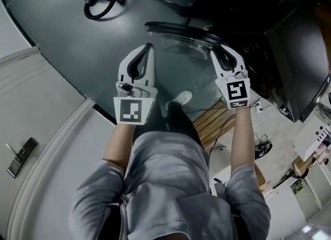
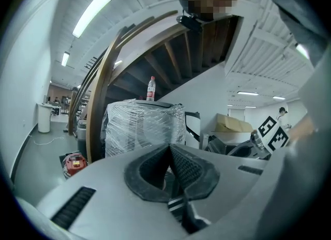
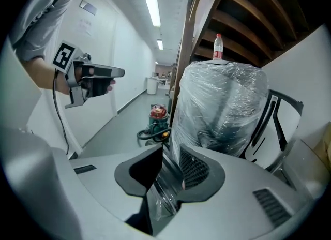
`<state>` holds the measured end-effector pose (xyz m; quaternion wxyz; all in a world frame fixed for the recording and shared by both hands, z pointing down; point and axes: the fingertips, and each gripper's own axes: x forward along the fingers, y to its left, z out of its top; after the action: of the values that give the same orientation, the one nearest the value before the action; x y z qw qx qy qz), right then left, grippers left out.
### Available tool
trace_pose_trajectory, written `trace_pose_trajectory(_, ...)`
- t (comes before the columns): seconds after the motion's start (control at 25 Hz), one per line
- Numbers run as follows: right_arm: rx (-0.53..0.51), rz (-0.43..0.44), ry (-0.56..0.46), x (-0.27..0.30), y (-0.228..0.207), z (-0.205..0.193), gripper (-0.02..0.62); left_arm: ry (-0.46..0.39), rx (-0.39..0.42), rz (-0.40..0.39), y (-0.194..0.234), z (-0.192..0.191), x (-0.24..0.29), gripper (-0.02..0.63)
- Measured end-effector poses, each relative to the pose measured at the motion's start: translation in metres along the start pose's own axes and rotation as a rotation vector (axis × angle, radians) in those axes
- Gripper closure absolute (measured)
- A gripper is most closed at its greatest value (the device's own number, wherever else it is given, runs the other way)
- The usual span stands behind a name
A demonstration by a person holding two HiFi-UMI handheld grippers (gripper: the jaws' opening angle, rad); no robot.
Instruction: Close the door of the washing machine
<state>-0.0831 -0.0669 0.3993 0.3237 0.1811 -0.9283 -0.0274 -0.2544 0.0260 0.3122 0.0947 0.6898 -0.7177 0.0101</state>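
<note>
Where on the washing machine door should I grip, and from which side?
Probably the door by its thin edge, from the person's side, jaws straddling it: the clear bowl bulges and offers no flat faces. The right tool has that clear edge between its jaws, apparently not clamped.

Two white grippers: left gripper (image 1: pixel 150 47), right gripper (image 1: pixel 217 53). One round clear glass door (image 1: pixel 189 42), one film-wrapped bundle (image 3: pixel 227 104), one red-capped plastic bottle (image 3: pixel 218 46).

Grey T-shirt (image 1: pixel 165 171), white left gripper (image 1: pixel 149 47) (black-and-white marker cube (image 1: pixel 132 110))
</note>
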Motion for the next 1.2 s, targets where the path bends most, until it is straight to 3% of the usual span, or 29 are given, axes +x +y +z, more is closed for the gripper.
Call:
trace_pose_trajectory(0.64,-0.196,0.185,0.184,0.097,0.006,-0.026,0.514,0.023,-0.003,0.09,0.052,-0.012,-0.012,0.607)
trace_pose_trajectory(1.2,-0.329,0.329,0.413,0.133,0.012,-0.072,0.489,0.053,-0.013,0.127,0.068,-0.028,-0.023,0.607)
